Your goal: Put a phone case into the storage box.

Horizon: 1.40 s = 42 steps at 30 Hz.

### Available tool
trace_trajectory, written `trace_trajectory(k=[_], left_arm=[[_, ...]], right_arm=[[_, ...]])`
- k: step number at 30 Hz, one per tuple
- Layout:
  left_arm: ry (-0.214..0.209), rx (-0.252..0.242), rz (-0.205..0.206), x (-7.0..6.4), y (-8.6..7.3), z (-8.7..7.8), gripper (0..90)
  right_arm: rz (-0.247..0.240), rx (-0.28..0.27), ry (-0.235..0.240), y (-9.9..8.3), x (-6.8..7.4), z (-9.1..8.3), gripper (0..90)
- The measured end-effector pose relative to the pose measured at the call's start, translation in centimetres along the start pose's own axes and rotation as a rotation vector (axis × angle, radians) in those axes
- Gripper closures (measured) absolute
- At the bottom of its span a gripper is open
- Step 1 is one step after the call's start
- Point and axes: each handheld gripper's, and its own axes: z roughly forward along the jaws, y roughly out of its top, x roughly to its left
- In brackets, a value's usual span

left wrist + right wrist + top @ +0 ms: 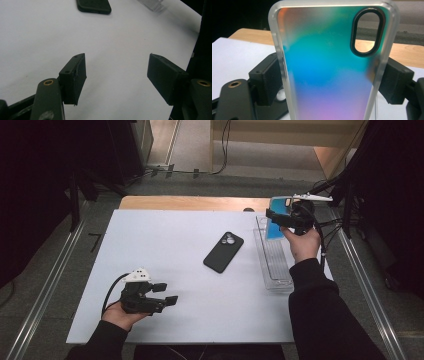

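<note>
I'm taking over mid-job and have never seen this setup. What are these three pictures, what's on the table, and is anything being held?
There is no robot arm here: a person holds a two-jaw tool in each hand. The high view looks down on the white table from the person's side. The other two pictures come from cameras riding on each tool, looking along its black jaws.

The left gripper sits low near the table's front edge, jaws wide apart with nothing between them. The right gripper is raised at the far right and grips an iridescent phone case by its two long edges.

On the table lie a black phone, back side up, and a clear plastic tray beside the person's right hand.
</note>
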Motion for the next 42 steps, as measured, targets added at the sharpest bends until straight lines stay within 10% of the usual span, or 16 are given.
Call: trace_trajectory(k=[22,42], left_arm=[[-0.005,0.006,0.005,0.0,0.0,0.2,31.9],[-0.012,0.011,0.008,0.1,-0.1,0.3,31.9]], right_arm=[[0.031,0.06,-0.09,-0.2,-2.3,7.5,15.2],[0.045,0.077,-0.127,-1.0,-2.7,10.0,14.7]])
